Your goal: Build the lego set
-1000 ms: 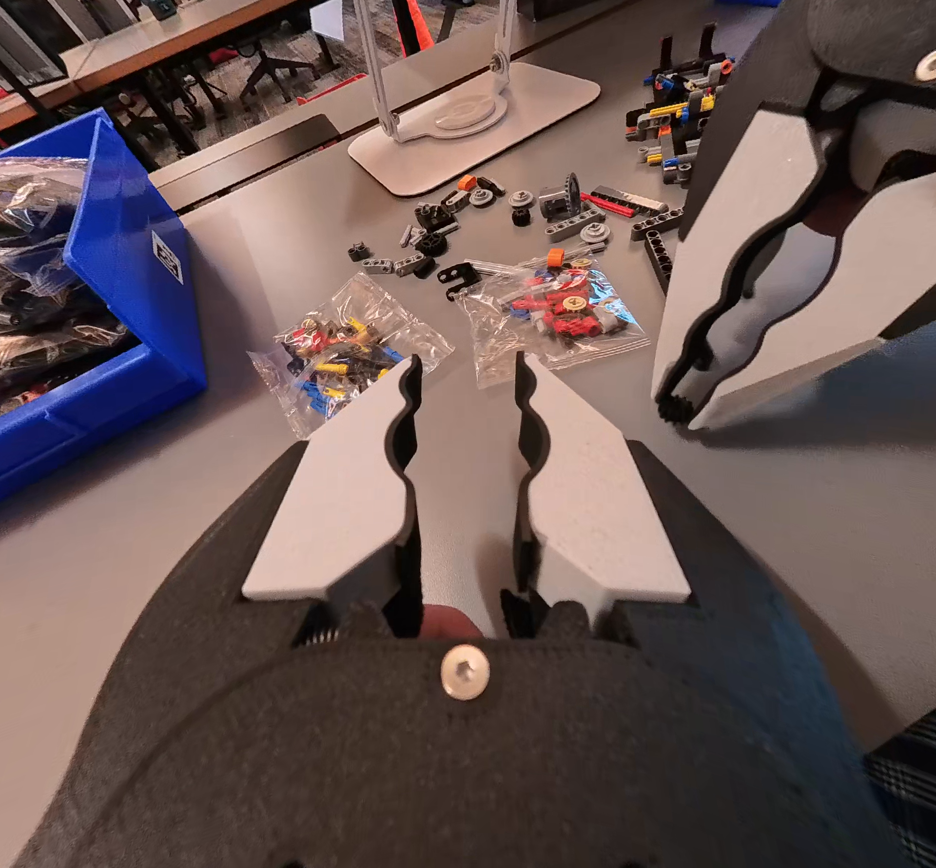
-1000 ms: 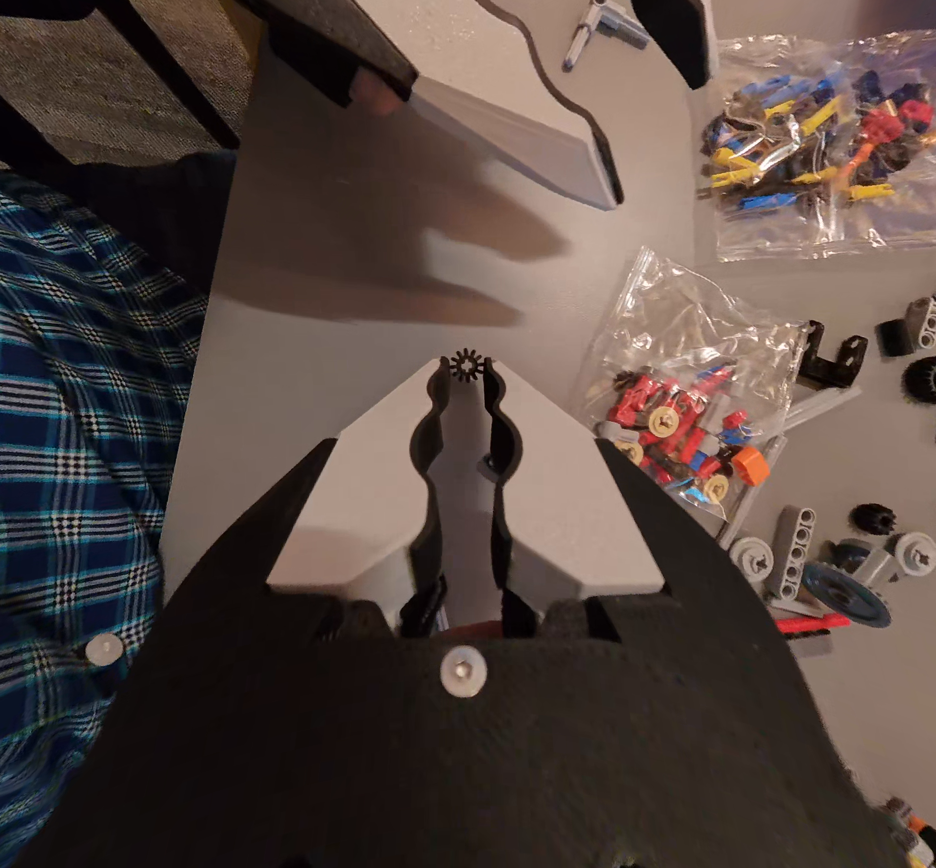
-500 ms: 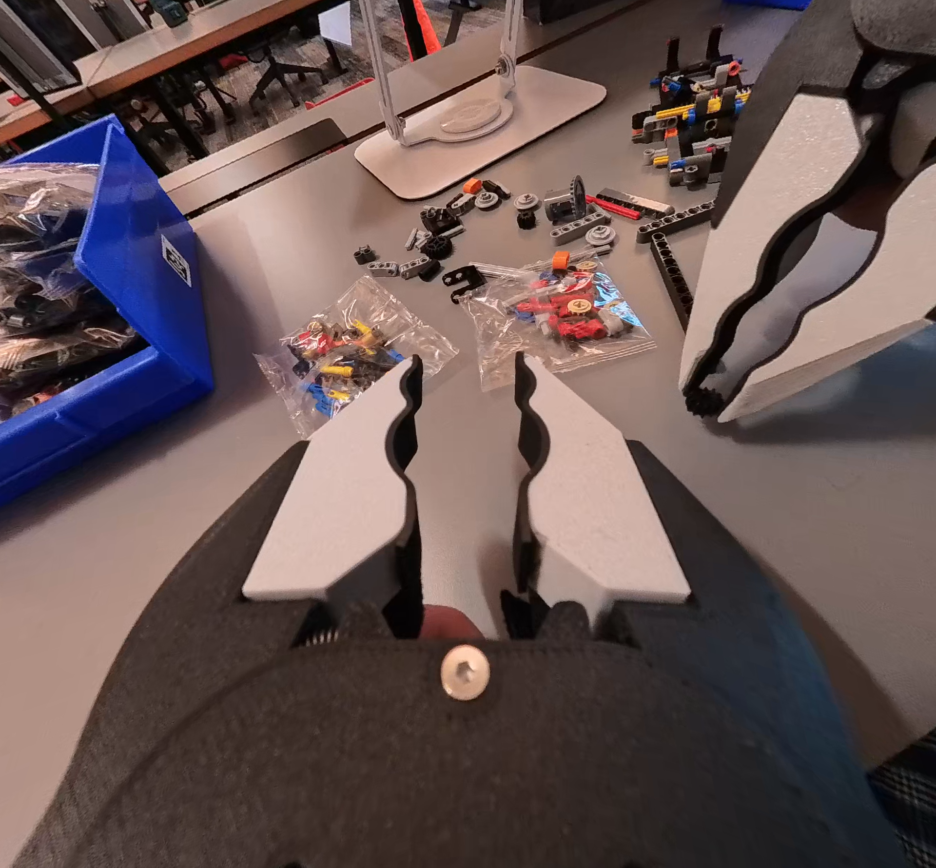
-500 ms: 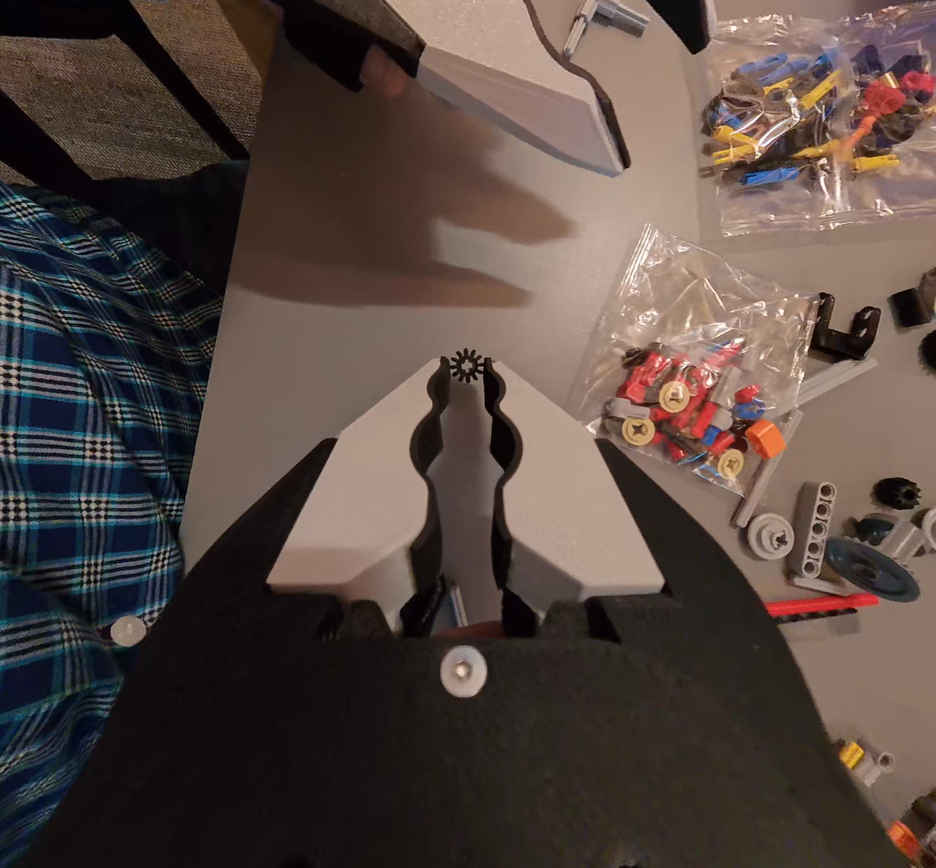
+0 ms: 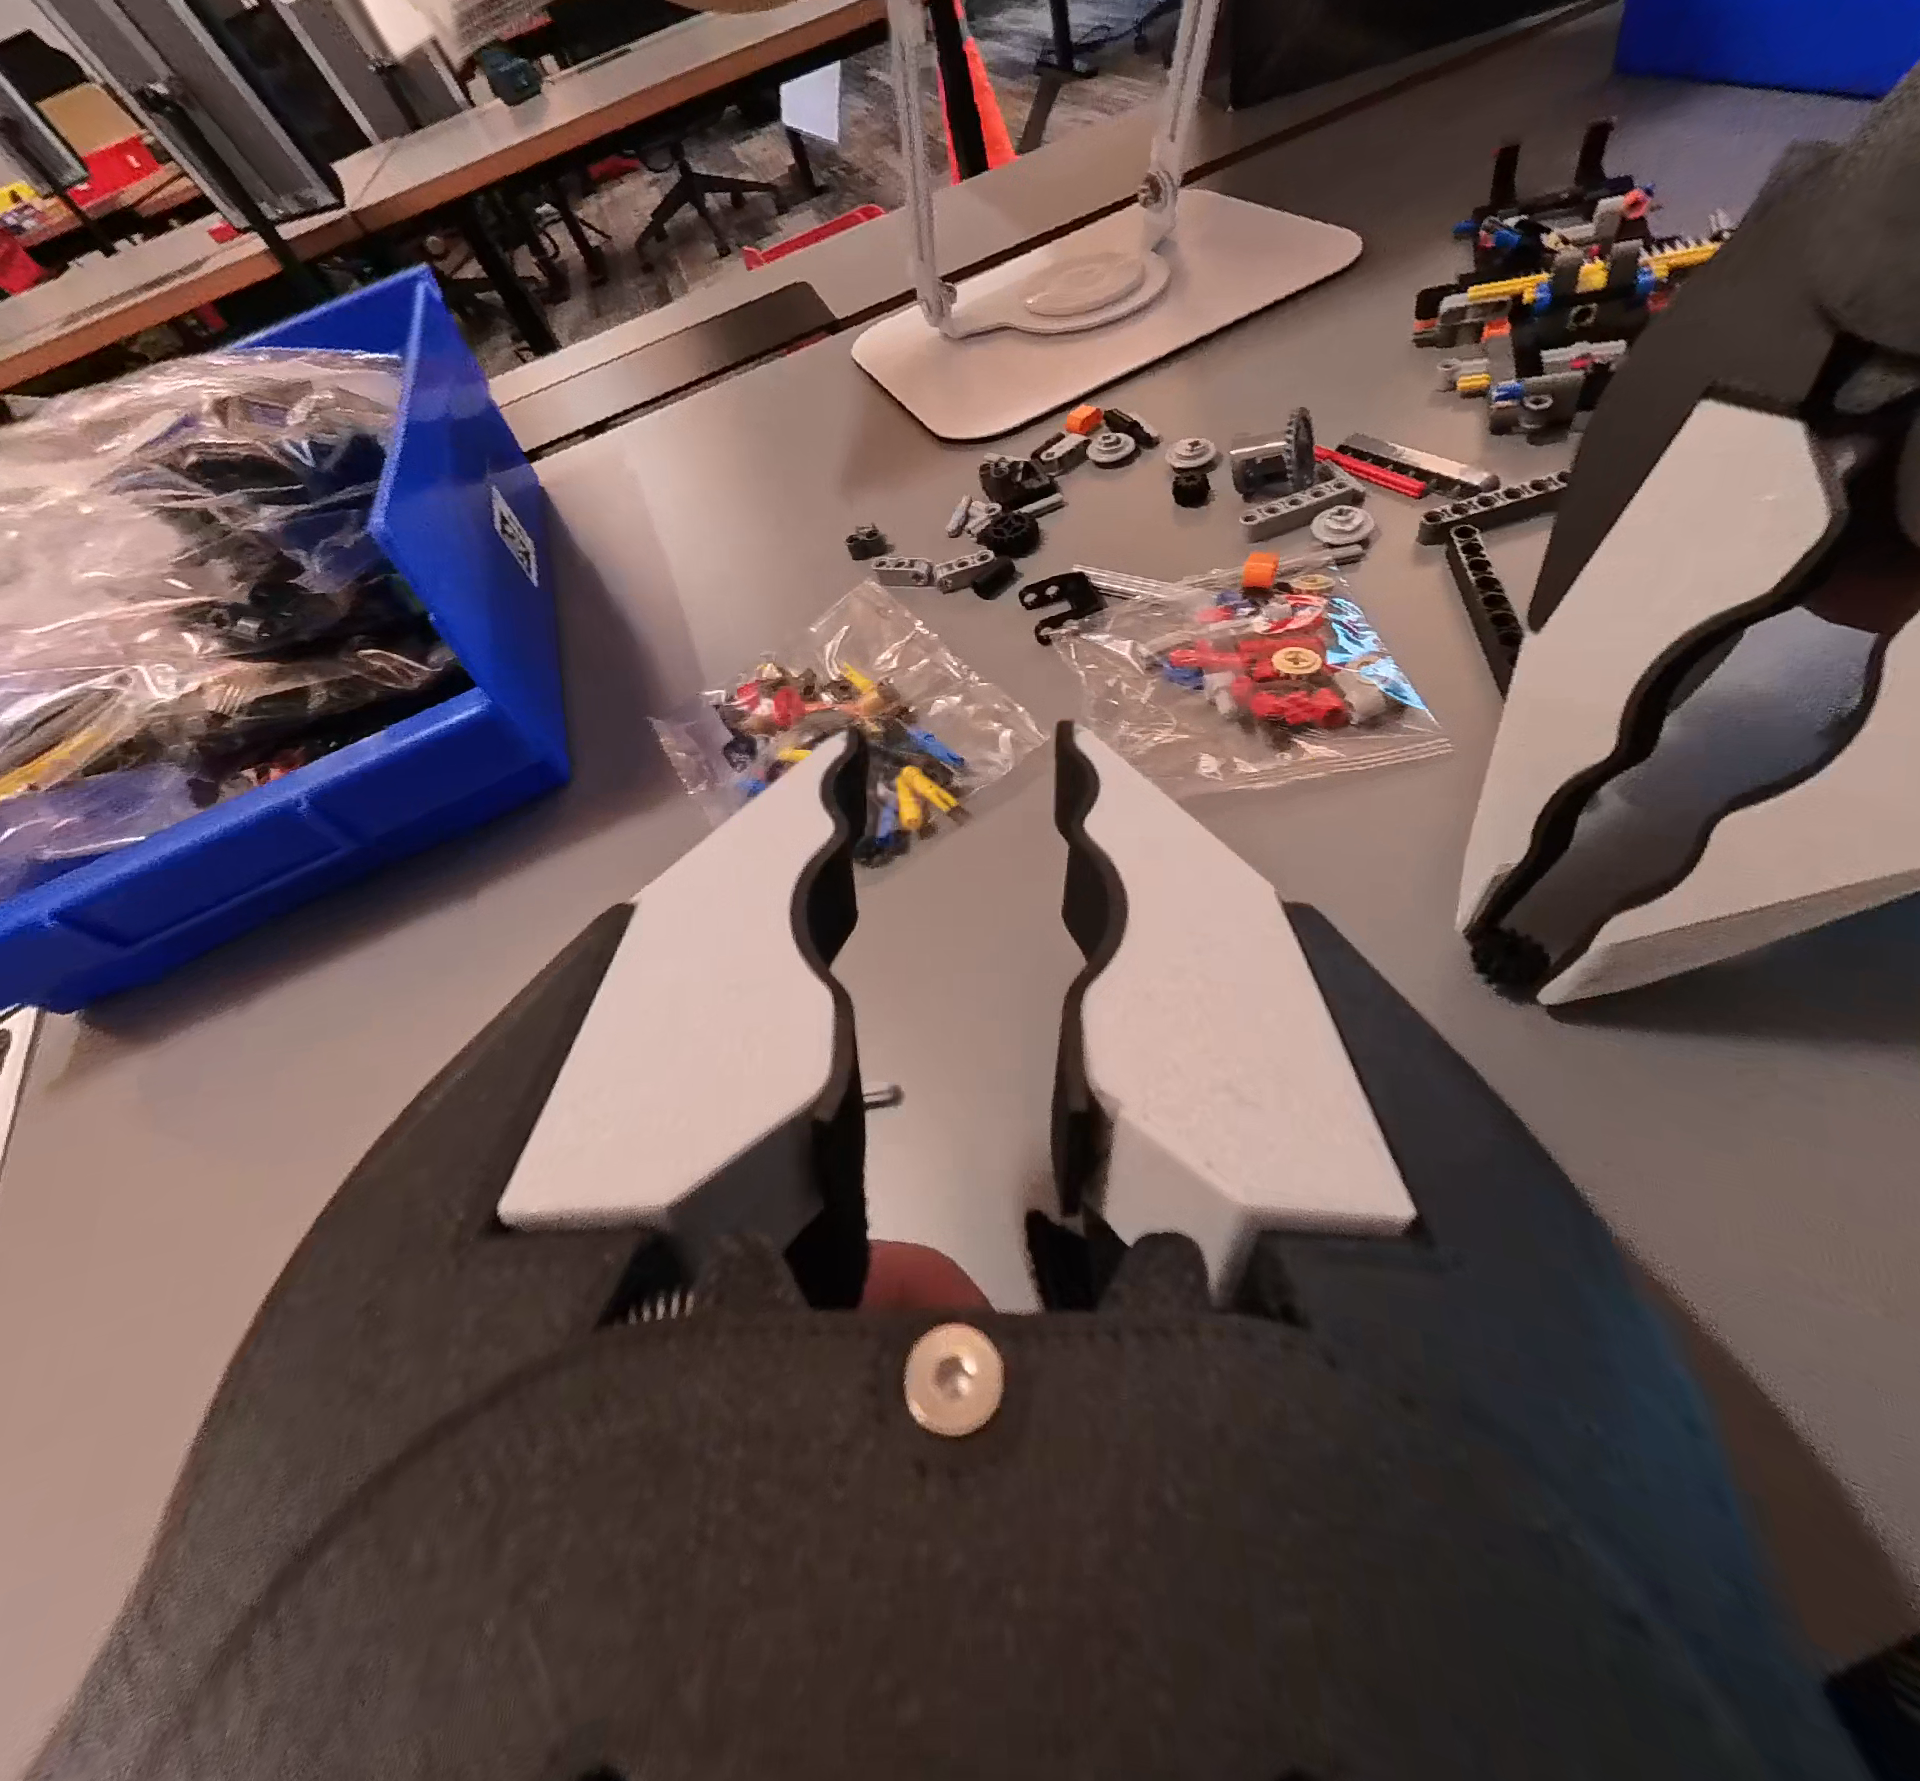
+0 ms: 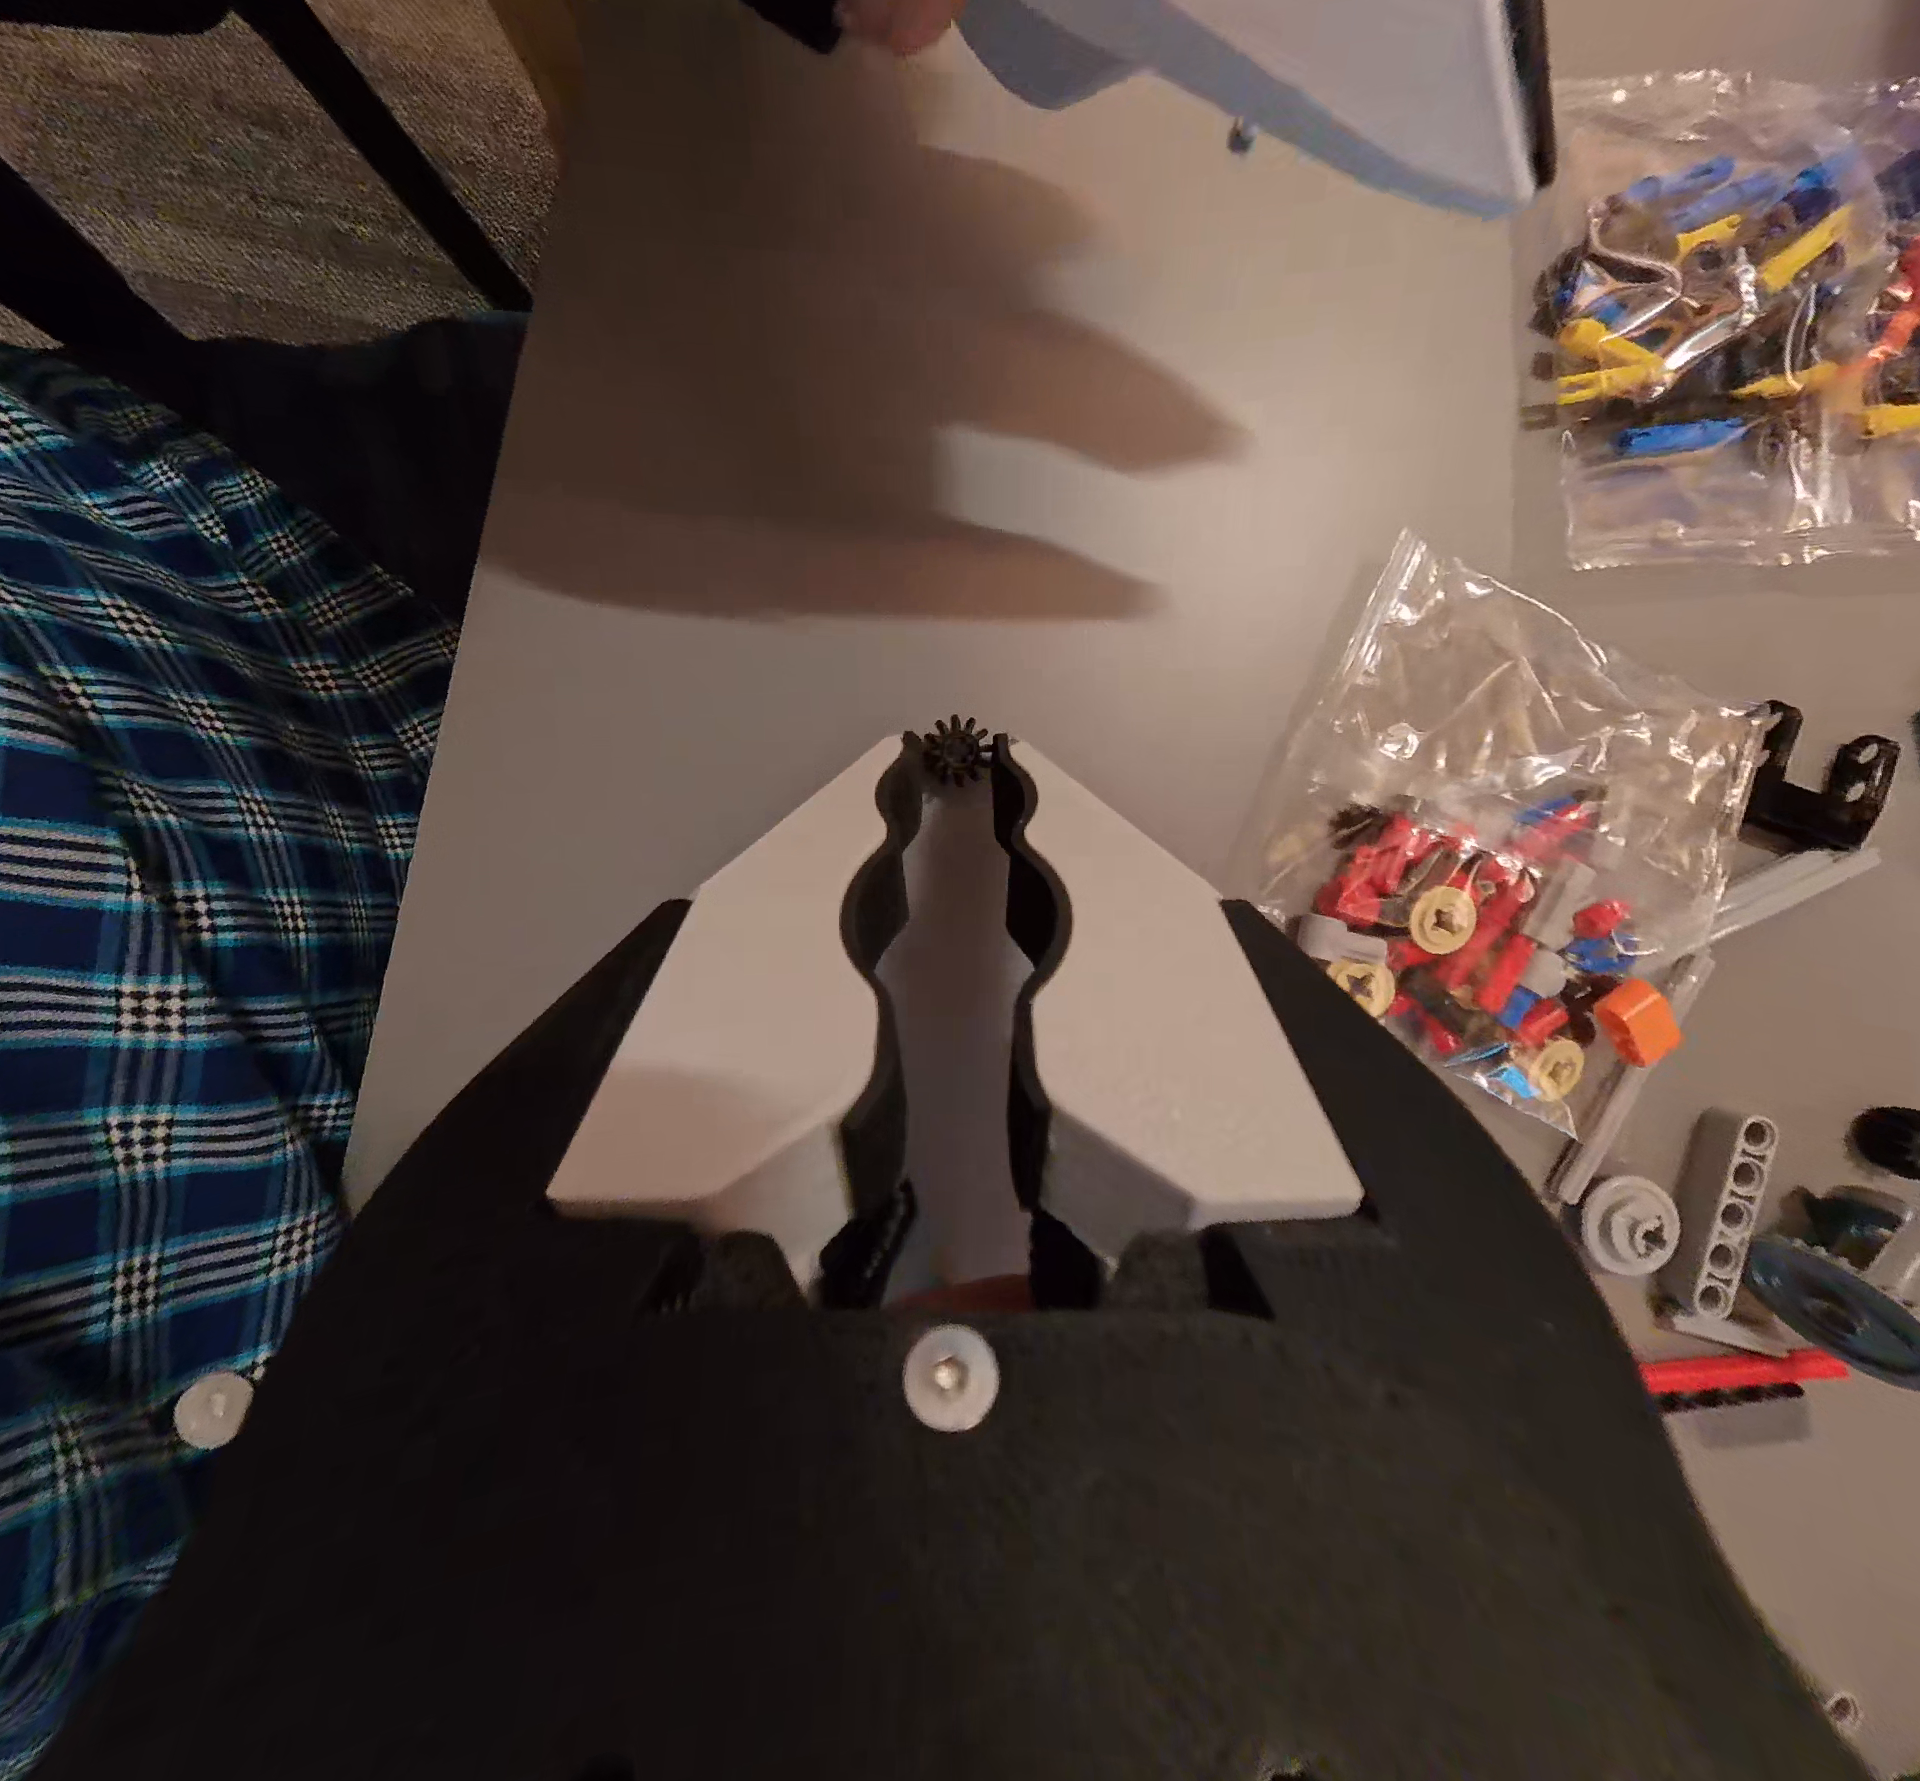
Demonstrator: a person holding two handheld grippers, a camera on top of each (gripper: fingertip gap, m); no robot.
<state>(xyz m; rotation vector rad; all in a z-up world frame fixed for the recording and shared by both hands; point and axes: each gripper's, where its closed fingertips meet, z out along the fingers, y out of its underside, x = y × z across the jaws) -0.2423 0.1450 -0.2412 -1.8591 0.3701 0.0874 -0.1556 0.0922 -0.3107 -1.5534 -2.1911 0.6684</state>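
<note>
Right tongs (image 6: 951, 757) clamped on a small black gear (image 6: 948, 755) at the very tips, low over the grey surface (image 6: 727, 671). Left tongs (image 5: 954, 755) apart, nothing between them, above the near edge of a clear bag of mixed pins (image 5: 852, 703). Second bag of red parts (image 5: 1262, 677) to its right. Loose pieces farther back, part-built lego model (image 5: 1548, 318) far right. Blue bin (image 5: 457, 526) at left carries a white label (writing too small to make out).
</note>
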